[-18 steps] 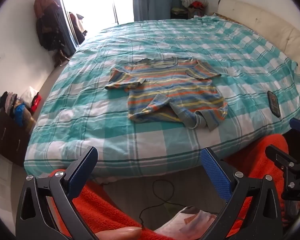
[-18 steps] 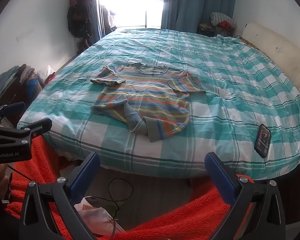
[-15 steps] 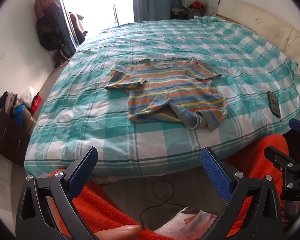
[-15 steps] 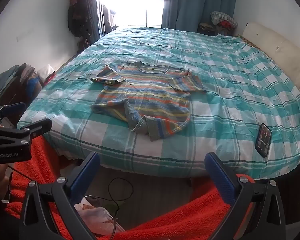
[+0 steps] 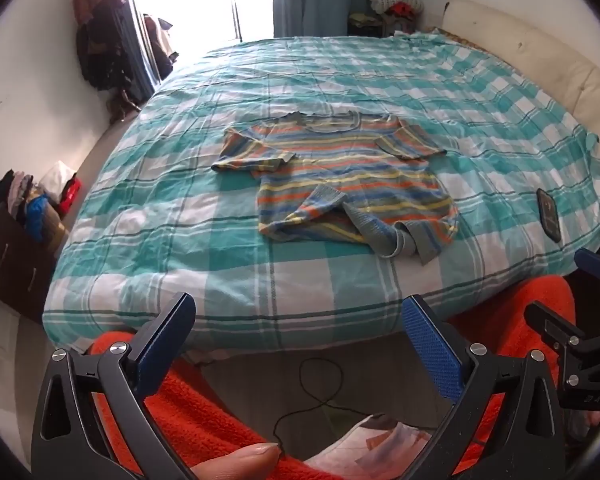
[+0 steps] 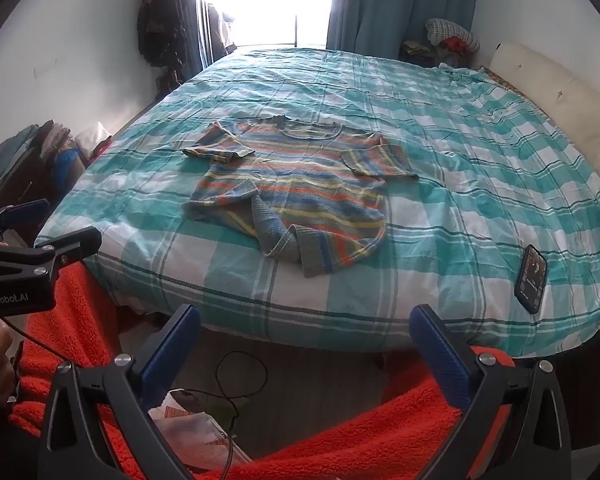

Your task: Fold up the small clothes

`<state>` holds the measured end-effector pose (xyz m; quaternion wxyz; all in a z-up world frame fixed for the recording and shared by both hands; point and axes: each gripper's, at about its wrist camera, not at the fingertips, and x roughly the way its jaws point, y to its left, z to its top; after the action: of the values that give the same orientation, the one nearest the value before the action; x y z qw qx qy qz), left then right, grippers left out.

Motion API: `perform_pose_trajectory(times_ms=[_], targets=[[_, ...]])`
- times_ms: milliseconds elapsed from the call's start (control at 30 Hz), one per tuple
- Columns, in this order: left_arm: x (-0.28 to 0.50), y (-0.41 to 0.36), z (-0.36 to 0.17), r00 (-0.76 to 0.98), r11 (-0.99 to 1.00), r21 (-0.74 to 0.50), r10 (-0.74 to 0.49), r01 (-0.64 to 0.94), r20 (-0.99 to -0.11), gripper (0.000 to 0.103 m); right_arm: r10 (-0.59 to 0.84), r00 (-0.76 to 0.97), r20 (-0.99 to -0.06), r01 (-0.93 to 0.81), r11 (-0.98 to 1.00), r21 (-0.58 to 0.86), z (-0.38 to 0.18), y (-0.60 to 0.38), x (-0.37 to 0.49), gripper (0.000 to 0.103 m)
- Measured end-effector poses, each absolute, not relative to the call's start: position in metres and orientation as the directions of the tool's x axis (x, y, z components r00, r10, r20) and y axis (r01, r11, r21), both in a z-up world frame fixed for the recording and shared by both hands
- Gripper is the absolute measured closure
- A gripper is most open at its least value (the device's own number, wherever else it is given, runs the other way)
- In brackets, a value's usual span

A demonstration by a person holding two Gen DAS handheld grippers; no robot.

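**Both Claws Wide, Shirt Waiting on the Bed**

While I hold my two claws low over my fuzzy orange blanket [image 6: 360, 432], both are spread wide with nothing between the blue fingers. My left claw [image 5: 296, 332] and my right claw [image 6: 306, 336] sit short of the near edge of the bed [image 5: 228, 280]. A thin black cord [image 6: 236, 380] lies on the floor below them. Past the edge comes a bare strip of checked cover with room to move. Next is the striped shirt [image 6: 292, 192], spread out near the middle, its bottom hem bunched and flipped over. A dark phone [image 6: 532, 276] lies well apart from it, close to the right edge. Farther back the cover is open up to the blue curtain [image 6: 400, 4].
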<state>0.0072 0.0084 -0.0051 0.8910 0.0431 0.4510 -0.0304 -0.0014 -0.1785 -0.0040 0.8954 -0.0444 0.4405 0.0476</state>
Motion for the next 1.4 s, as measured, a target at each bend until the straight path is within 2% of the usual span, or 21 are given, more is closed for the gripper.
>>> perform_pose_trajectory(times_ms=[400,1400], targets=[[0.0094,0.0038,-0.0114,0.581,0.991,0.091,0.015,0.102,-0.814,0.000,0.048,0.585,-0.810,-0.125,0.992,-0.032,-0.0032,-0.1803,0.0063,0.000],[0.0095,0.0003,-0.0077,0.587,0.989,0.108,0.026,0.104,-0.809,0.000,0.049,0.585,-0.809,-0.128,0.991,-0.032,-0.0059,-0.1788,0.0095,0.000]])
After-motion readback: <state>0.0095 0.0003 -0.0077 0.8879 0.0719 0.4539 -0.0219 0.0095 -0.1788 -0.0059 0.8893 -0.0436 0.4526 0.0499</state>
